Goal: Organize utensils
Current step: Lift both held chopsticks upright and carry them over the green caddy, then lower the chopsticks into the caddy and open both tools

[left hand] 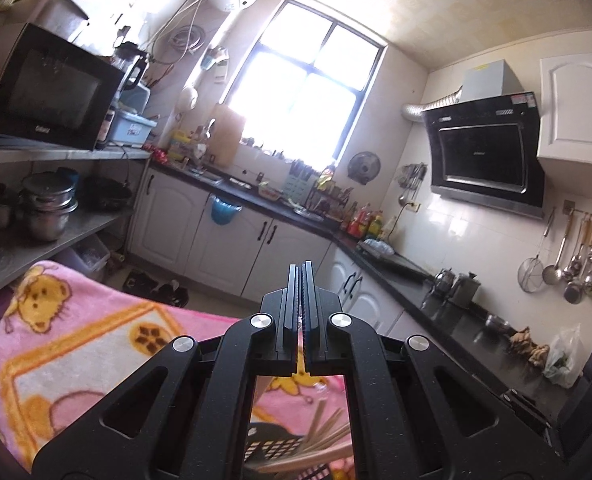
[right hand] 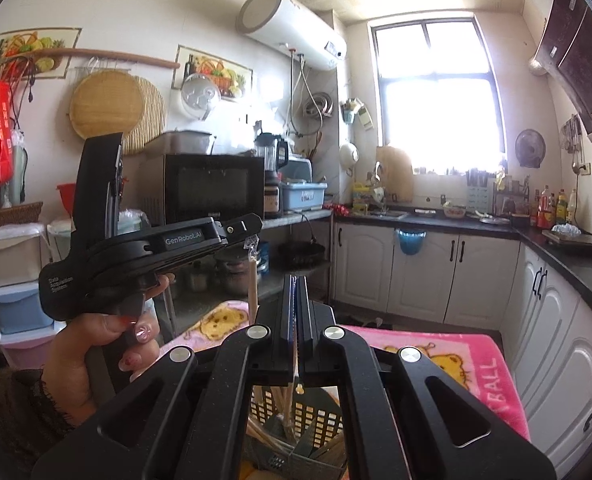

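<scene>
Both grippers are closed tight. The right gripper (right hand: pixel 296 280) pinches one thin chopstick (right hand: pixel 295 354) above the dark basket (right hand: pixel 320 420) full of chopsticks on the pink blanket (right hand: pixel 436 356). The left gripper (right hand: pixel 252 236), in a hand (right hand: pixel 96 344), holds a chopstick (right hand: pixel 252 280) that hangs down.

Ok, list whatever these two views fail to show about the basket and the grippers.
- Basket contents: in both wrist views the gripper frames cover all but a narrow window, so the stick count is unclear.
- Right gripper: shut, but its own fingers hide whether the thin stick is pinched.
- Wrapped stick hanging from the left gripper: its lower end is hidden behind the right gripper.
</scene>
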